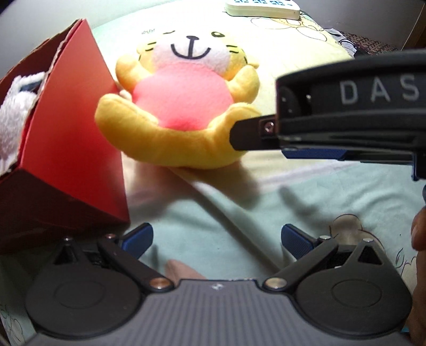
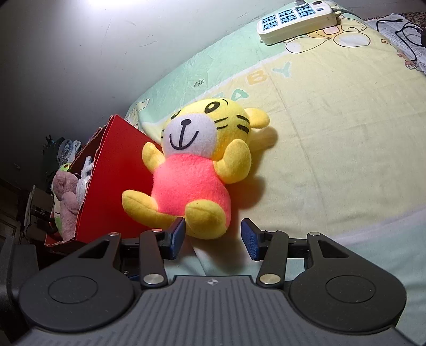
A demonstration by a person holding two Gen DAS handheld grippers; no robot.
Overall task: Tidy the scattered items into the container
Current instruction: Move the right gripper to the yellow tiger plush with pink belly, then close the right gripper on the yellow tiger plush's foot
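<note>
Lying on the bed's pale green and yellow printed sheet (image 2: 332, 138), a yellow plush tiger with a pink belly and white muzzle (image 2: 191, 170) rests on its back, its side against the red cardboard box (image 2: 114, 170) at its 9 o'clock. The open box holds several soft toys: a fluffy white one (image 1: 13, 114), a dusty-pink one (image 2: 66, 202) and a green-and-white one beneath.

The right hand-held gripper (image 2: 213, 235) has its blue pads partly spread, the tiger's foot just at 12 o'clock between them; the left pad is touching or nearly touching the foot, the right pad is clear. The left hand-held gripper (image 1: 215, 241) stands wide with nothing between its pads, only sheet.

Farther off, at 1 o'clock, a white power strip (image 2: 298, 21) lies by the wall.
</note>
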